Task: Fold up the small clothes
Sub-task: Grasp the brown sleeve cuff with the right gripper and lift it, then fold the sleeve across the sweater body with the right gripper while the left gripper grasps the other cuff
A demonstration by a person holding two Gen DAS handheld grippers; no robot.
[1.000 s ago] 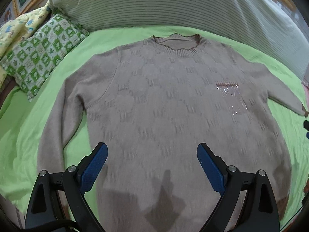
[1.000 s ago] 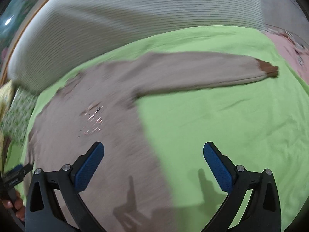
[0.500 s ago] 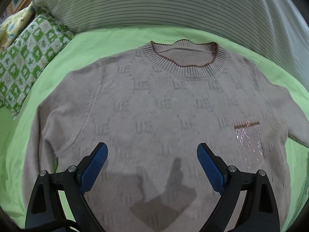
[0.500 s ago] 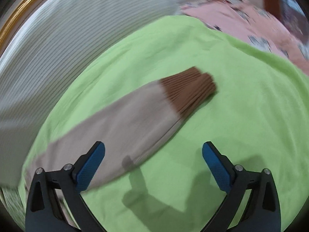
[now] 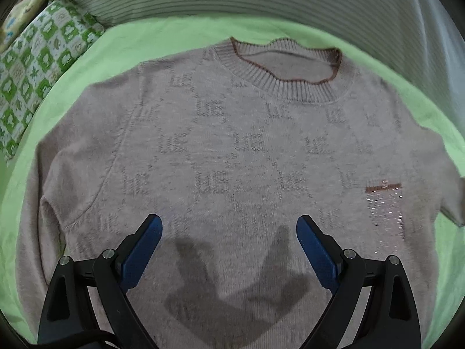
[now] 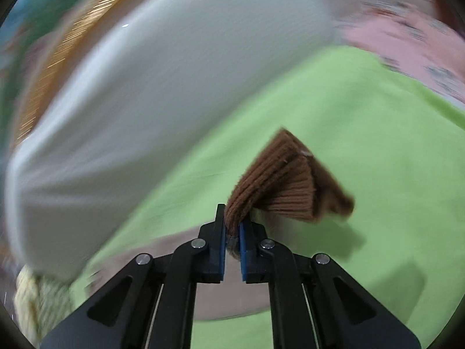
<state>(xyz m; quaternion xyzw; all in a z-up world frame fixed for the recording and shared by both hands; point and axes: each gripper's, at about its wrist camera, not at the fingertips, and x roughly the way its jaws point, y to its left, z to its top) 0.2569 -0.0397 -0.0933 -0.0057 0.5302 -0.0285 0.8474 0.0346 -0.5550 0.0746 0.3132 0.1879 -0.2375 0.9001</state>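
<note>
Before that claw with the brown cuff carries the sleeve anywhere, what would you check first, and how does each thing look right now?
1. Right claw shut on the brown cuff: ok, the cuff is pinched between its blue pads.
2. How firm the pinch is: cannot tell, only the cuff's end sits between the pads.
3. Sweater lying flat, front up, on the green sheet: ok.
4. Left claw free to help: ok, open above the sweater's chest, holding nothing.
5. Collar smooth: ok, no bunching visible.
6. Path for the sleeve across the body: cannot tell, the right view is blurred.
</note>
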